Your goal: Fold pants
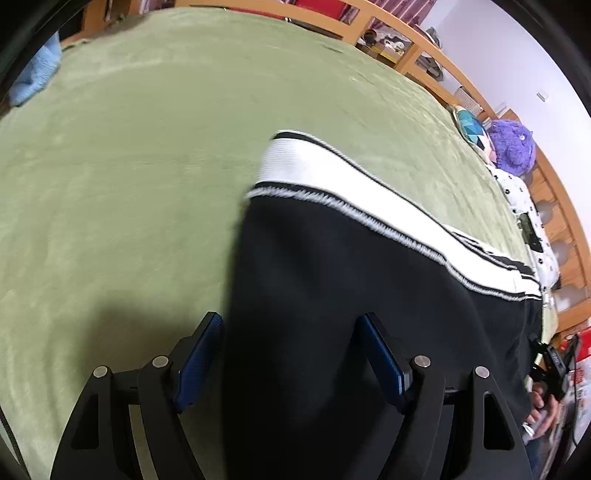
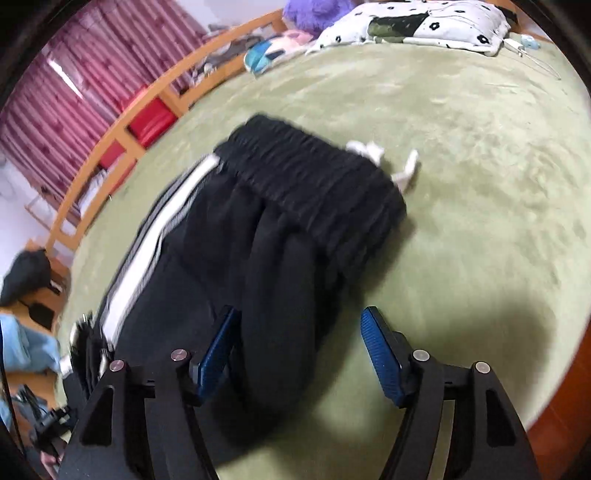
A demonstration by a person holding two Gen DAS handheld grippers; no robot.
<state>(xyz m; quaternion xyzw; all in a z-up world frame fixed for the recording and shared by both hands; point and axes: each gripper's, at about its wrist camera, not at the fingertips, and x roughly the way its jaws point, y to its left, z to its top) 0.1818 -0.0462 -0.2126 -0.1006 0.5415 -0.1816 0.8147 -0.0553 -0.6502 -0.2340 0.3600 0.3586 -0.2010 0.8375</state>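
Note:
Black pants with a white side stripe lie on the green blanket (image 1: pixel 129 166). In the left wrist view a leg (image 1: pixel 332 277) runs away from me to a white-banded end (image 1: pixel 295 162). My left gripper (image 1: pixel 291 328) stands open over the leg's left part, its blue pads (image 1: pixel 199 362) wide apart with black cloth below and between them. In the right wrist view the gathered waistband (image 2: pixel 310 177) lies ahead, with white drawstrings (image 2: pixel 404 166) beside it. My right gripper (image 2: pixel 299 328) stands open above the pants' seat (image 2: pixel 280 280), and its pads (image 2: pixel 380 354) press on nothing.
A wooden bed rail (image 2: pixel 122 129) runs along the far side, with red curtains (image 2: pixel 74 103) behind it. A flowered pillow (image 2: pixel 424 22), a purple plush (image 1: pixel 511 147) and a blue cushion (image 1: pixel 471 127) lie at the bed's head. A person's hand (image 1: pixel 543 410) shows at the right edge.

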